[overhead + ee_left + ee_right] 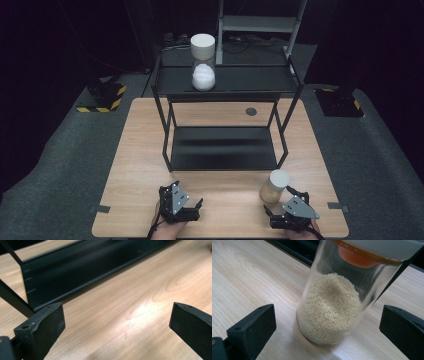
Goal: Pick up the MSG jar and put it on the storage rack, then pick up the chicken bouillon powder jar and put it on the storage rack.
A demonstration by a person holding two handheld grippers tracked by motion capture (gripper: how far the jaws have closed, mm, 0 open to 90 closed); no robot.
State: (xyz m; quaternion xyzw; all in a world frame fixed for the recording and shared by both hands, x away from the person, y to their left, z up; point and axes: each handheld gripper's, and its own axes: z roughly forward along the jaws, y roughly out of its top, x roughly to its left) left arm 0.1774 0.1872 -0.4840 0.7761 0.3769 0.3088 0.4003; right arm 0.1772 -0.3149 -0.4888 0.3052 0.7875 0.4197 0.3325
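Your left gripper [186,204] rests wide open and empty on the table [130,165]. Your right gripper [295,196], jaws spread wide, sits just behind the grain jar [332,307] standing near the shelf rack [222,150]. Next, I judge, advance and close.

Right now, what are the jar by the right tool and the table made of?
The jar looks like clear glass or plastic, since its pale grains show through; I can't tell which. Its lid is matte white, probably plastic. The table looks like light wood or wood-print laminate, with visible grain lines.
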